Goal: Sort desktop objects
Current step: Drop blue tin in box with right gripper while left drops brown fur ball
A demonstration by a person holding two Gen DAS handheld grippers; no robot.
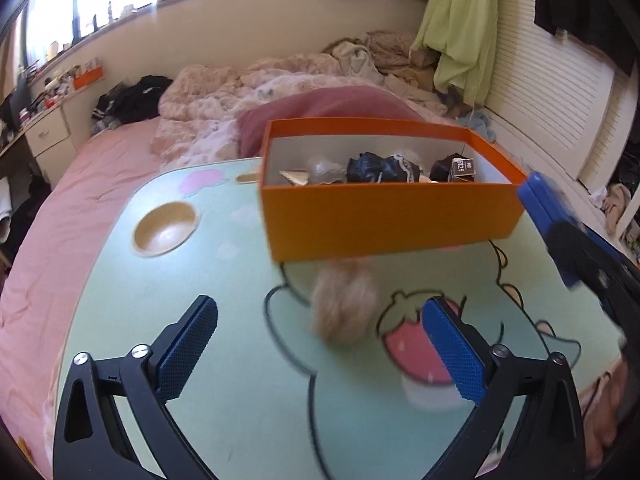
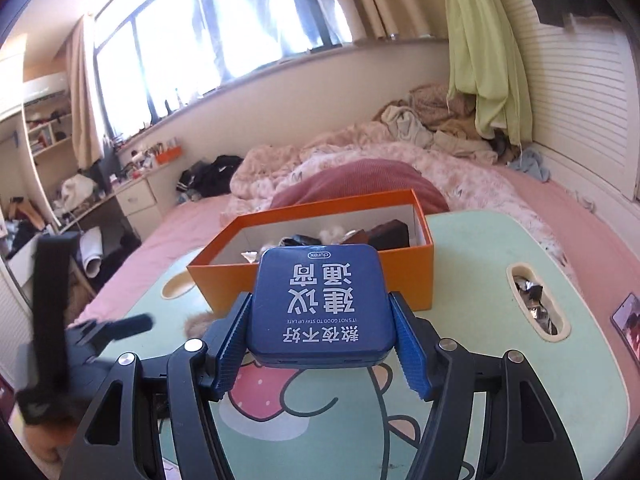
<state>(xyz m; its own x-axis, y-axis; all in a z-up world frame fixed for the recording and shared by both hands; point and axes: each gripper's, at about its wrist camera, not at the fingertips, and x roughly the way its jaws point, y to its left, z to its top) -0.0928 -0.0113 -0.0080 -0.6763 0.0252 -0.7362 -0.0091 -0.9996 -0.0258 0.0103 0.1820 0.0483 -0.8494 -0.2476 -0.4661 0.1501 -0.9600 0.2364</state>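
Right hand-held gripper (image 2: pixel 320 340) clamps blue tin (image 2: pixel 318 304) before orange box (image 2: pixel 320 276).

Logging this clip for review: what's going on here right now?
A person is sorting things on a small green table into an orange box. The right tongs are shut on a blue tin, held up in front of the box. The left tongs are open over the table, pointing at a fluffy beige ball that lies just before the box. The box already holds several dark items.
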